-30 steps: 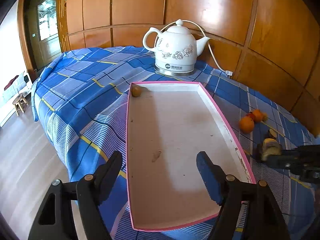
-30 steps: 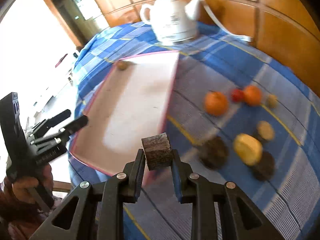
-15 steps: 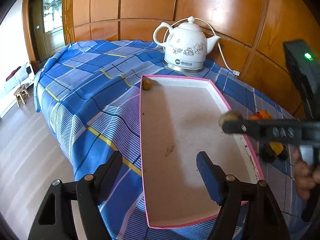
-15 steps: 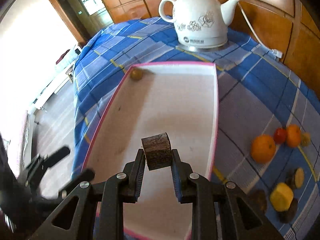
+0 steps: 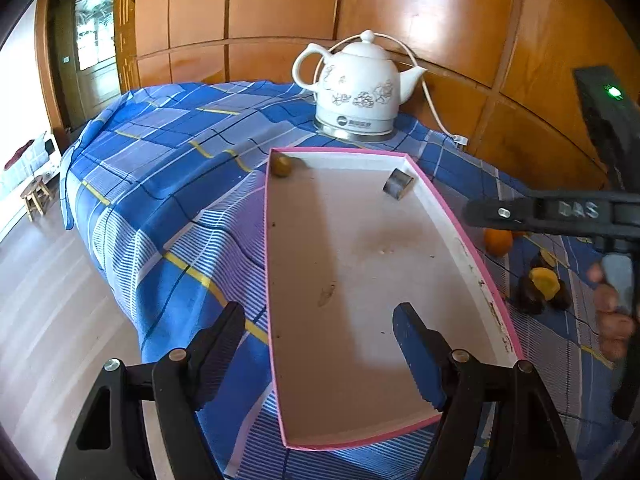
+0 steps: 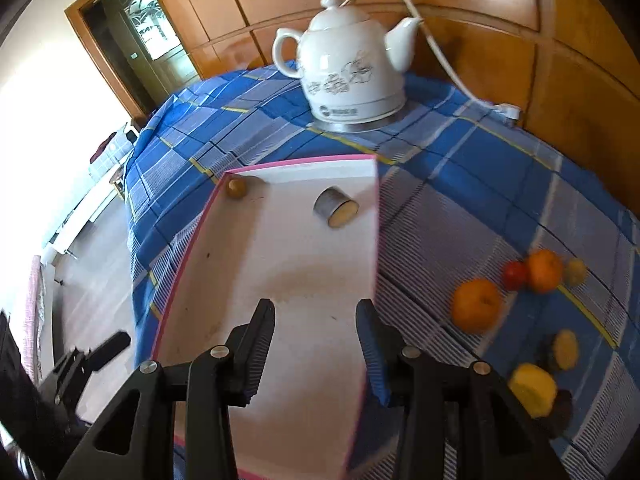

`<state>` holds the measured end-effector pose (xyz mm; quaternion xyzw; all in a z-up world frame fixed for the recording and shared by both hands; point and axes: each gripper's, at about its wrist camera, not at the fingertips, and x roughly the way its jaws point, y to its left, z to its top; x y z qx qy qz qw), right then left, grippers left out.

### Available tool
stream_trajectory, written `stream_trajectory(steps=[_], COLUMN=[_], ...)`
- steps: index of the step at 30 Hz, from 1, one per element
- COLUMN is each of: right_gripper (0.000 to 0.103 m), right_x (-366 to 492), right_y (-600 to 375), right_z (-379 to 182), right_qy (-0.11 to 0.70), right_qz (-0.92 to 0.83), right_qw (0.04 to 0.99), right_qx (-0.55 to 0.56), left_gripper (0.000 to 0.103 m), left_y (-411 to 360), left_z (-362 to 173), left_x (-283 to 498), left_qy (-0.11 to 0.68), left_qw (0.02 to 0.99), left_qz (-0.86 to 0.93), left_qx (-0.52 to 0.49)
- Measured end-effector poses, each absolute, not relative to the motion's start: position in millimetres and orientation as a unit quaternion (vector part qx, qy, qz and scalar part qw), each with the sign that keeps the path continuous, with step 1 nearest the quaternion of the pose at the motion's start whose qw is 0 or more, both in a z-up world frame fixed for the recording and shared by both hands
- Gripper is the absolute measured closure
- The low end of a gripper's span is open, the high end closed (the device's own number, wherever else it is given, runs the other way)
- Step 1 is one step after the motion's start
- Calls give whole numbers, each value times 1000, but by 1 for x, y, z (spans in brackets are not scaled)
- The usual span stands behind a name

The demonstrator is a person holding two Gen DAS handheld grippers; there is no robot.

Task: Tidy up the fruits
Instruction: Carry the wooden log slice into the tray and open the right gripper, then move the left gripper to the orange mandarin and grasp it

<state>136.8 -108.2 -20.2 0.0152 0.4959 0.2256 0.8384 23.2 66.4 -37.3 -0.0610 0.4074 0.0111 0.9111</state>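
Observation:
A pink-rimmed white tray (image 5: pixel 460 224) (image 6: pixel 376 216) lies on the blue checked cloth. In it a small brown round fruit (image 5: pixel 281 166) (image 6: pixel 236 188) sits in the far left corner, and a dark-skinned cut fruit chunk (image 5: pixel 397 184) (image 6: pixel 335 207) lies near the far right wall. My right gripper (image 6: pixel 316 344) is open and empty above the tray's near part; it shows in the left wrist view (image 5: pixel 520 214) from the side. My left gripper (image 5: pixel 320 348) is open and empty, straddling the tray's near left rim. Oranges (image 6: pixel 476 304) (image 5: pixel 497 241), a red fruit (image 6: pixel 515 275) and cut pieces (image 6: pixel 534 390) (image 5: pixel 543 283) lie on the cloth to the right.
A white floral kettle (image 5: pixel 356 92) (image 6: pixel 352 76) with a cord stands behind the tray, against wood panelling. The table edge drops to the floor on the left, where a small stool (image 5: pixel 36 196) stands.
My right gripper carried the dark chunk over the tray, opened and let it go; the chunk now lies near the tray's far right wall. The left gripper stayed open.

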Motion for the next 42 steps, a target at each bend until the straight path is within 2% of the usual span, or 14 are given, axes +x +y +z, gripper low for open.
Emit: stream_trajectory(steps=[16,31,42], right_gripper=[59,59,59], right_x=[84,71,80], right_y=[-212,-281,-344], right_z=[-6,-9,-25], right_qy=[477,475,485], right_qz=[160,101,36], right_qw=[864,874,872], right_qx=[-8,-3,63], left_gripper=[26,25,22], left_y=[36,11,-9], left_z=[-27,-25,-30], left_x=[18,11,12], left_qy=[403,404,415], left_qw=[915,914,908], left_qz=[-12,-29,-36], left_qx=[-24,15,42])
